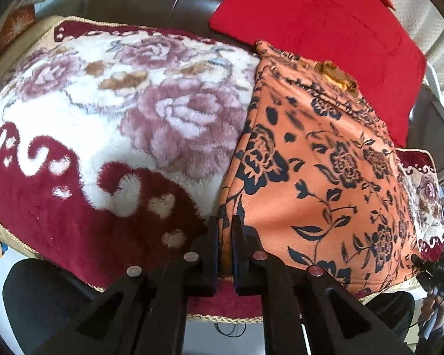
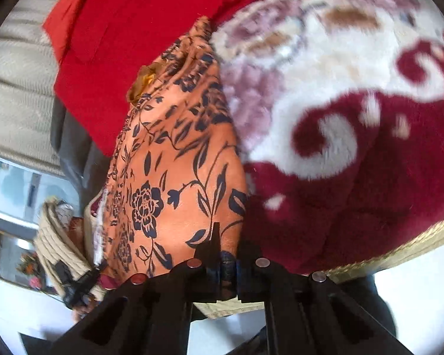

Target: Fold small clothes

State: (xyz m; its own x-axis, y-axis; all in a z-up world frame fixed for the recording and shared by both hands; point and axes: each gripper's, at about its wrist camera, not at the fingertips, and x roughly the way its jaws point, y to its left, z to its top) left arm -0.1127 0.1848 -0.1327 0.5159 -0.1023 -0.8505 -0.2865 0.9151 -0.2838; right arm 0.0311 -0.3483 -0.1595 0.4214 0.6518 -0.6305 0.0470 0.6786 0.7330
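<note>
An orange garment with a dark blue flower print [image 1: 319, 159] lies spread on a plush blanket, with a gold-brown patch near its far end. My left gripper [image 1: 225, 227] is shut on the garment's near left corner, and orange cloth shows between its black fingers. In the right wrist view the same garment [image 2: 174, 159] runs away from me. My right gripper [image 2: 228, 245] is shut on its near edge, with blue-printed cloth pinched between the pads. The right gripper [image 1: 429, 266] also shows at the garment's near right corner in the left wrist view.
The garment rests on a thick cream and maroon flowered blanket [image 1: 103, 103] with a gold braided edge [image 2: 414, 245]. A red cushion [image 1: 325, 44] lies behind it against a brown sofa back [image 1: 151, 3]. A hand [image 1: 435, 304] holds the far gripper.
</note>
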